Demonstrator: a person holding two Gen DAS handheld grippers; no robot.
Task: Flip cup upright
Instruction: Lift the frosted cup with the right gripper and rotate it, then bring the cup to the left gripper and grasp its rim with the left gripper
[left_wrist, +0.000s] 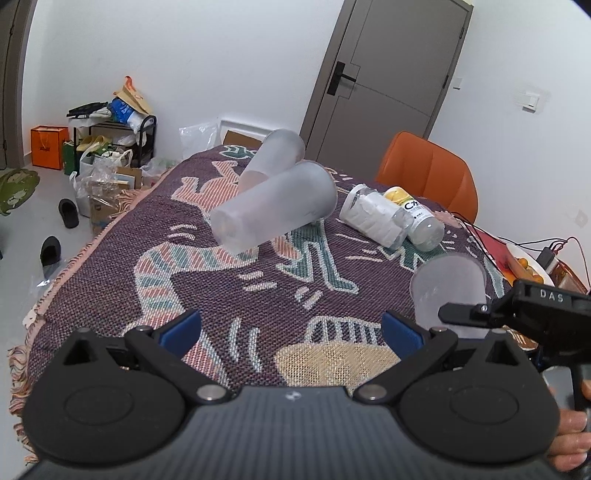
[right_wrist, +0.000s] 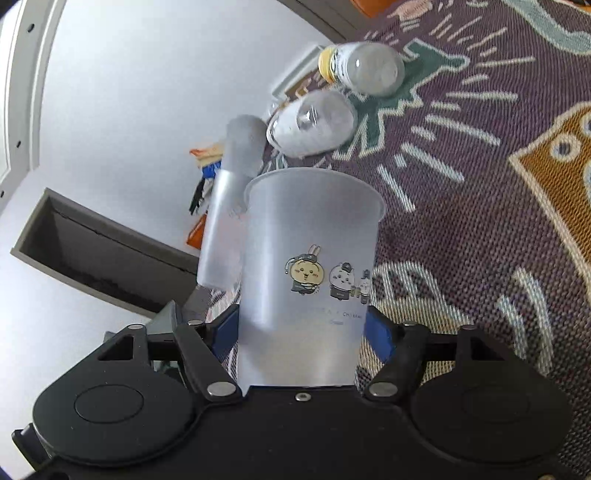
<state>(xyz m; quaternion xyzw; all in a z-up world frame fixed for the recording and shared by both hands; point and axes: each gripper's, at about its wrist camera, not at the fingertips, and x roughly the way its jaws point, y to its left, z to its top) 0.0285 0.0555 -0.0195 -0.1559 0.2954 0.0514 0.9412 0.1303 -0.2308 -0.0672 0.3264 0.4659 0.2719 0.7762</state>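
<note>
My right gripper (right_wrist: 301, 332) is shut on a frosted plastic cup with cartoon figures (right_wrist: 310, 266), its blue pads pressing both sides near the base. The right wrist view is rolled, so the table stands at the right. In the left wrist view the same cup (left_wrist: 448, 291) shows at the right, held by the right gripper's black body (left_wrist: 524, 310). My left gripper (left_wrist: 291, 328) is open and empty, low over the table's near edge. Two more frosted cups lie on their sides further back, one nearer (left_wrist: 275, 212) and one behind it (left_wrist: 273, 158).
The table wears a purple patterned cloth (left_wrist: 229, 295). Two clear bottles (left_wrist: 373, 214) (left_wrist: 417, 218) lie on their sides at the right. An orange chair (left_wrist: 428, 170) stands behind the table. A plate of fruit (left_wrist: 528, 269) and cables sit at the right edge. Clutter covers the floor at the left.
</note>
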